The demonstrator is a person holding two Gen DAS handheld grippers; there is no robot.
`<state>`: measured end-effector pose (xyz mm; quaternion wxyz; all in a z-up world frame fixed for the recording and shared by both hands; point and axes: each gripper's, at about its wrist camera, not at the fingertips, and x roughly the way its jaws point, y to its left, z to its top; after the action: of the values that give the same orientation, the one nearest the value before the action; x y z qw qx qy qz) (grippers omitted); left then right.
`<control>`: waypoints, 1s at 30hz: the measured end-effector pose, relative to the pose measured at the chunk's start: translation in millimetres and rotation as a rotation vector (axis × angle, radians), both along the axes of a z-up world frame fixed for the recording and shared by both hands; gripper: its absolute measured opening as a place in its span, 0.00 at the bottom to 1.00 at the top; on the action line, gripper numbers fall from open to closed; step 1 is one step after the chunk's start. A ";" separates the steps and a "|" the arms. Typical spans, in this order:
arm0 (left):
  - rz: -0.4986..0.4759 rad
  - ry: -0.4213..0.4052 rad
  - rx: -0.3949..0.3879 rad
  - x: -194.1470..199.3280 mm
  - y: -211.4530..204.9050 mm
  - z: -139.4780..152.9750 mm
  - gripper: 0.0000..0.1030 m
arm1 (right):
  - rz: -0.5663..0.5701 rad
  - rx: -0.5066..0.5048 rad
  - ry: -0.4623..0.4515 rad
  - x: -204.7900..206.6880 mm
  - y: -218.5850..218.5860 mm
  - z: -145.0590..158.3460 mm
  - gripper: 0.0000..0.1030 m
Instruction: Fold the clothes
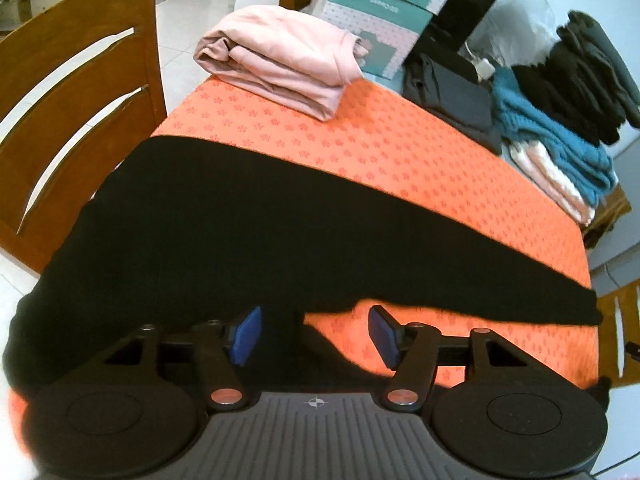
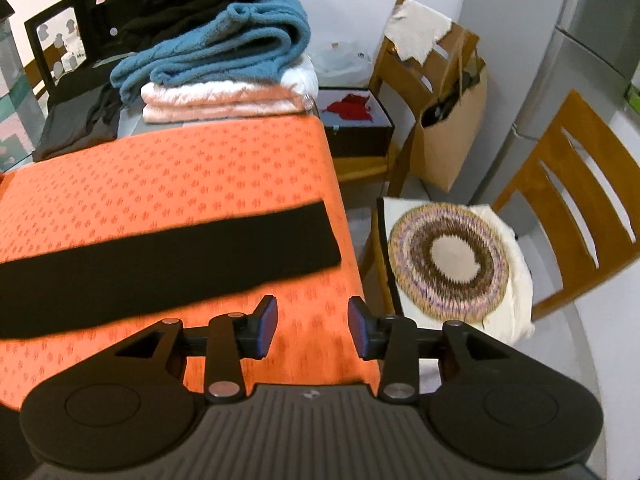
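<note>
A black garment (image 1: 224, 232) lies spread flat across the orange patterned tablecloth (image 1: 380, 152), wide at the left and narrowing to a long strip towards the right edge. In the right wrist view that strip (image 2: 172, 256) ends near the table's right edge. My left gripper (image 1: 314, 334) is open just above the garment's near edge, with nothing between its blue pads (image 1: 248, 334). Over bare tablecloth (image 2: 200, 168) at the near right corner, my right gripper (image 2: 312, 326) hangs open and holds nothing.
A folded pink garment (image 1: 280, 64) sits at the table's far left. Stacked folded clothes, teal (image 2: 224, 48), pale pink (image 2: 224, 100) and dark (image 1: 584, 76), fill the far right. Boxes (image 1: 372, 20) stand behind. Wooden chairs (image 1: 72, 80) flank the table; one holds a round cushion (image 2: 448, 260).
</note>
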<state>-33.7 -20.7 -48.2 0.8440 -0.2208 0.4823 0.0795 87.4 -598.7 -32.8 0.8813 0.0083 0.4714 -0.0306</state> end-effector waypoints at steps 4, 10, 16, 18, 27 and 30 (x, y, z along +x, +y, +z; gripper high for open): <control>-0.033 0.021 0.018 -5.8 -10.1 -3.8 0.63 | -0.028 0.018 0.017 -30.6 -9.9 -8.2 0.46; -0.075 0.051 0.023 -16.3 -25.4 -13.3 0.63 | -0.085 0.033 0.040 -68.5 -29.3 -22.0 0.48; -0.115 0.077 0.032 -25.4 -45.1 -23.3 0.63 | -0.164 0.079 0.058 -98.7 -52.6 -40.0 0.54; -0.119 0.080 0.034 -27.0 -50.0 -25.4 0.63 | -0.180 0.108 0.050 -100.9 -56.2 -47.4 0.57; -0.099 0.078 0.060 -39.2 -62.9 -22.8 0.63 | -0.146 0.131 0.031 -75.8 -44.2 -72.9 0.23; -0.075 0.074 0.060 -45.5 -63.0 -22.4 0.63 | -0.090 0.111 0.024 -66.6 -33.7 -75.1 0.02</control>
<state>-79.1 -83.7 -70.7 0.8341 -0.1740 0.5187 0.0705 20.8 -632.4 -107.9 0.8716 0.0778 0.4821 -0.0441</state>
